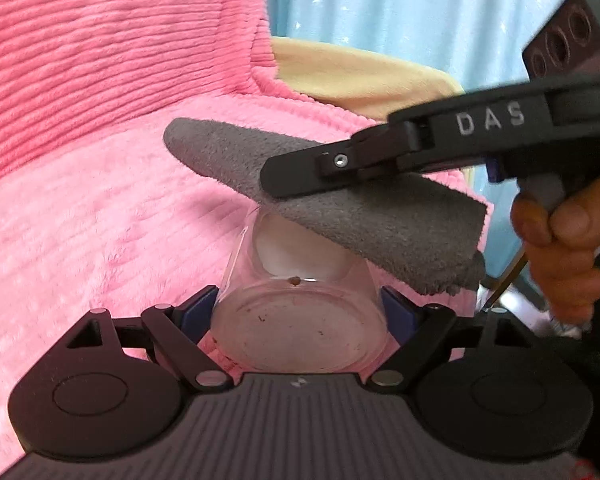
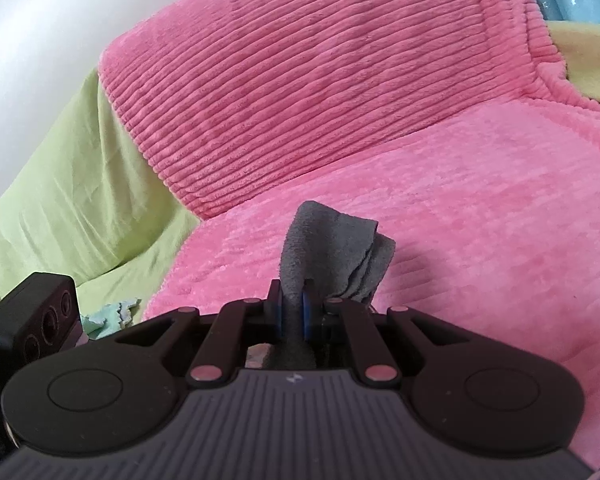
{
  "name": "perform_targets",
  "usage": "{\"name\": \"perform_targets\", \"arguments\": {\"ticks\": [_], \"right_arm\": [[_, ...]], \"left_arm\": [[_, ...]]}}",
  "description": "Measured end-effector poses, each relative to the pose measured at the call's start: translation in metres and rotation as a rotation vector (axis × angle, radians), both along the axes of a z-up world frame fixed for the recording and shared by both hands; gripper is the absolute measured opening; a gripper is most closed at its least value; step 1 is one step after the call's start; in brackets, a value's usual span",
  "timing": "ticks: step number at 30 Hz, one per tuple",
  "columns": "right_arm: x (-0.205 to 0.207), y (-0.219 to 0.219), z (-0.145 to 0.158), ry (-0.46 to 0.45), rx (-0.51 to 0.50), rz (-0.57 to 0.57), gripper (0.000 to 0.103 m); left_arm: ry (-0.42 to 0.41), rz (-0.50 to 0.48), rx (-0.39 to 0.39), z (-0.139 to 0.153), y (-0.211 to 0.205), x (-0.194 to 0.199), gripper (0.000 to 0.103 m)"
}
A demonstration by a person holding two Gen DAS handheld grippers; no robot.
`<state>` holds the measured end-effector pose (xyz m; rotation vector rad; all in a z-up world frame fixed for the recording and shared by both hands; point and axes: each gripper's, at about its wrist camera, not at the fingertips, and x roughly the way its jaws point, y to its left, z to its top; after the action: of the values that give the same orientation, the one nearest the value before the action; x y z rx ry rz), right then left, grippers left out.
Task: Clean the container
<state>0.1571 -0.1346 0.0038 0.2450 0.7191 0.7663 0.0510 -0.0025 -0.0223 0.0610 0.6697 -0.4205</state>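
A clear plastic container [image 1: 300, 320] lies on its side between the blue pads of my left gripper [image 1: 300, 308], which is shut on it, base toward the camera. Dark specks mark the base and one brown crumb [image 1: 295, 280] sits inside. Its mouth points away and is partly covered by a grey cloth [image 1: 360, 216]. My right gripper [image 1: 276, 184] comes in from the right in the left wrist view, shut on that cloth just above the container's mouth. In the right wrist view the grey cloth [image 2: 328, 248] sticks up folded from between the shut pads of the right gripper [image 2: 293, 312].
A pink ribbed blanket [image 2: 340, 100] covers a sofa seat and backrest behind both grippers. A green sheet [image 2: 72, 200] lies at the left, a yellow cloth [image 1: 360, 72] and a light blue curtain [image 1: 420, 8] at the right. A person's hand [image 1: 560, 248] holds the right gripper's handle.
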Motion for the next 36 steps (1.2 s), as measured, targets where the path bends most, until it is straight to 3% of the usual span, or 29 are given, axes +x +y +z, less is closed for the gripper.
{"name": "perform_targets", "arguments": {"ticks": [5, 7, 13, 20, 27, 34, 36], "right_arm": [[-0.017, 0.009, 0.005, -0.01, -0.019, 0.137, 0.007], [-0.012, 0.007, 0.004, -0.021, -0.026, 0.124, 0.006], [0.008, -0.007, -0.001, 0.011, 0.017, -0.007, 0.006], [-0.012, 0.008, 0.003, -0.014, -0.001, 0.107, 0.006], [0.01, -0.002, 0.0, 0.025, 0.022, -0.038, 0.007], [-0.008, 0.003, 0.001, -0.005, 0.016, 0.062, 0.006], [0.0, -0.003, 0.001, -0.006, 0.015, 0.016, 0.006]], "left_arm": [[-0.054, -0.039, 0.11, -0.002, -0.011, -0.004, 0.085], [-0.063, -0.045, 0.124, -0.003, -0.013, -0.007, 0.085], [-0.073, -0.05, 0.123, -0.004, -0.012, -0.011, 0.085], [-0.074, -0.054, 0.124, -0.004, -0.012, -0.012, 0.085], [-0.08, -0.057, 0.124, -0.004, -0.012, -0.011, 0.085], [-0.079, -0.059, 0.124, -0.004, -0.011, -0.011, 0.085], [-0.081, -0.06, 0.127, -0.004, -0.012, -0.011, 0.085]]}}
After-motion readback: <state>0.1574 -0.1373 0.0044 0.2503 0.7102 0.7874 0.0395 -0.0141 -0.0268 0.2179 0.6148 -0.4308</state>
